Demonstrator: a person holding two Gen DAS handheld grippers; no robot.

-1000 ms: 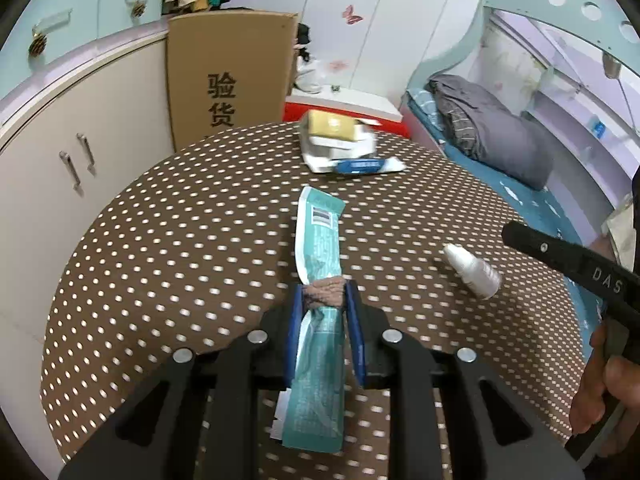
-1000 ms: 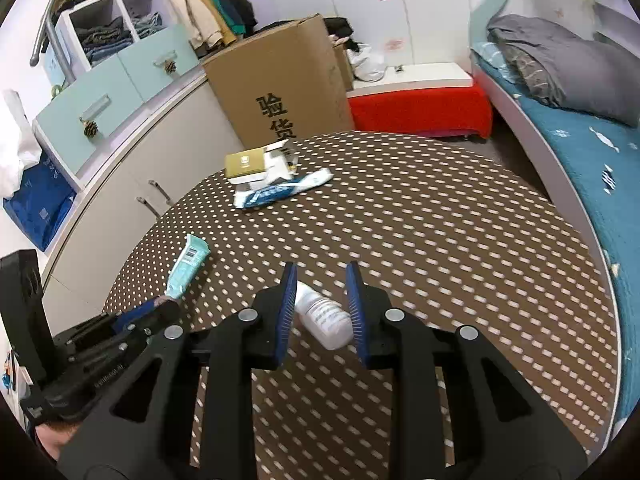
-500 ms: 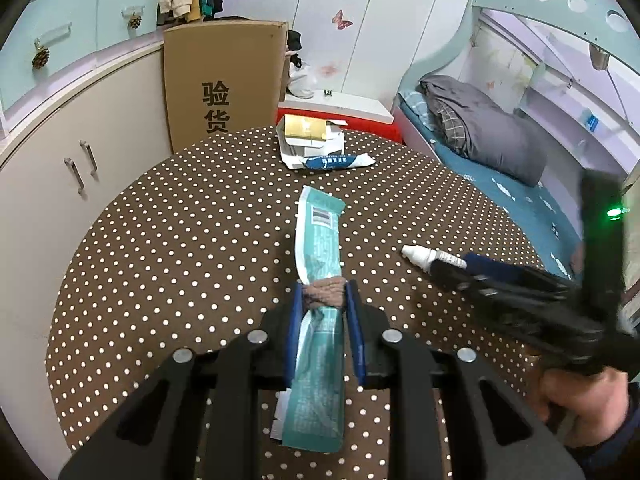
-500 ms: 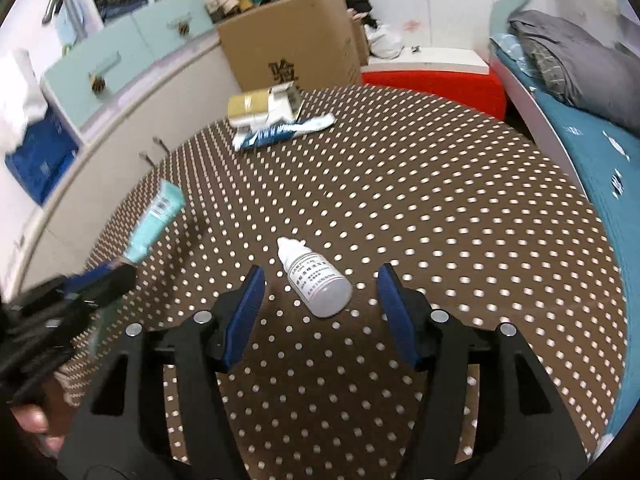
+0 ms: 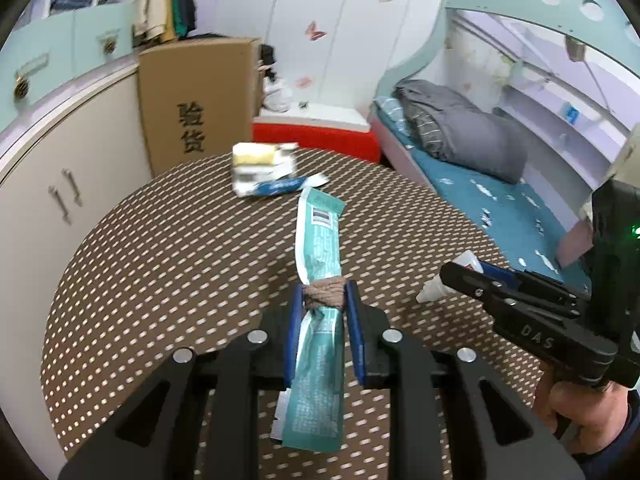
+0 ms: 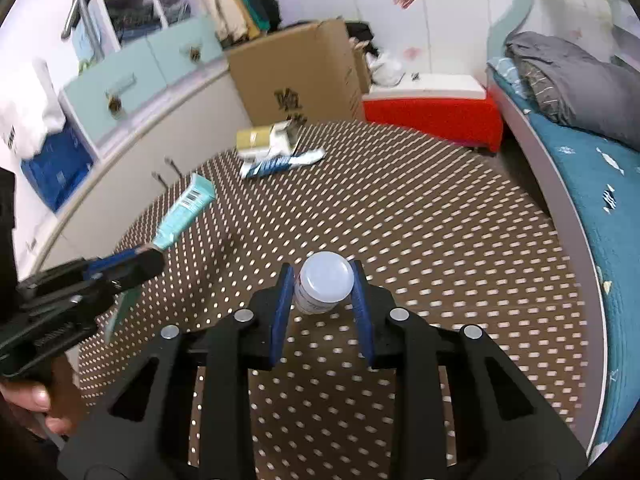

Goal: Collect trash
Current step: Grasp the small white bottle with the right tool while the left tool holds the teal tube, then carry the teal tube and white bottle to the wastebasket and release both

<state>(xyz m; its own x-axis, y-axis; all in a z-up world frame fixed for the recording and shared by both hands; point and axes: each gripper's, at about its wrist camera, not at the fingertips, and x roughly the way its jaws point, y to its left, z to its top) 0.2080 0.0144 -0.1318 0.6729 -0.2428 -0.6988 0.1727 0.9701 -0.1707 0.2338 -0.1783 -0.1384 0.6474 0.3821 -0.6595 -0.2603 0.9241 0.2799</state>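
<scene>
My left gripper (image 5: pixel 322 294) is shut on a long teal wrapper (image 5: pixel 320 236) with a brown wad (image 5: pixel 325 292) pinched between the pads; the wrapper hangs above the dotted brown table (image 5: pixel 160 248). In the right wrist view the left gripper (image 6: pixel 148 258) and the wrapper (image 6: pixel 186 210) show at the left. My right gripper (image 6: pixel 322 266) has its jaws closing on a small white dropper bottle (image 6: pixel 326 286), whose flat base faces the camera and whose sides touch both blue pads. From the left wrist view the bottle's tip (image 5: pixel 430 290) sticks out of the right gripper (image 5: pixel 468 276).
A pile of small boxes and a blue-white wrapper (image 6: pixel 272 150) lies at the table's far edge. Behind it stand a cardboard box (image 5: pixel 196 100) and a red-and-white chest (image 5: pixel 316 136). A bed (image 5: pixel 480 168) runs along the right, cabinets along the left.
The right gripper opened wide over the lying bottle, then closed on it; the bottle now sits end-on between the pads. The left gripper rose a little, still holding the teal wrapper.
</scene>
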